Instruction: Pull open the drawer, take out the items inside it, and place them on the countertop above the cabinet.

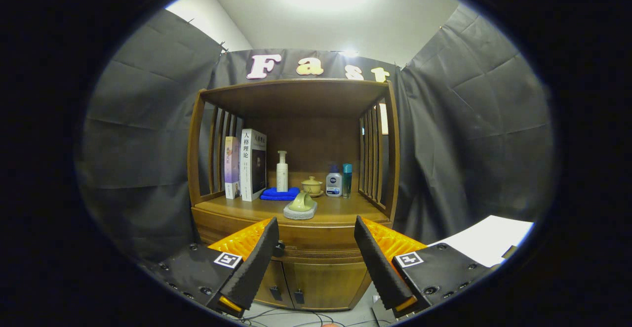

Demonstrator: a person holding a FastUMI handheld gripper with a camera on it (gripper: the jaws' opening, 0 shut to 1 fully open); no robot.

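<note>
Wooden cabinet is standing straight ahead of me at twelve o'clock, and my gripper is hanging in front of it with its fingers spread wide, holding nothing and touching nothing. The left finger is crossing the drawer front, and a small dark knob is peeking out just at its three o'clock side. The right finger is covering the drawer's other end, so I cannot tell whether a second knob is sitting there. The drawer is looking shut, between my fingers and just beyond them; what it contains is hidden.

On the countertop above it, a pale green piece on a grey base is sitting nearest me. Behind it, at eleven o'clock, a blue cloth is lying folded with a white pump bottle standing at its back edge. Two books are standing upright further toward nine o'clock. At one o'clock from the green piece a lidded yellow cup, a white bottle and a teal bottle are lined up close together.

Below the drawer, two doors are partly hidden by my fingers. A white sheet is lying at four o'clock, cut off.
</note>
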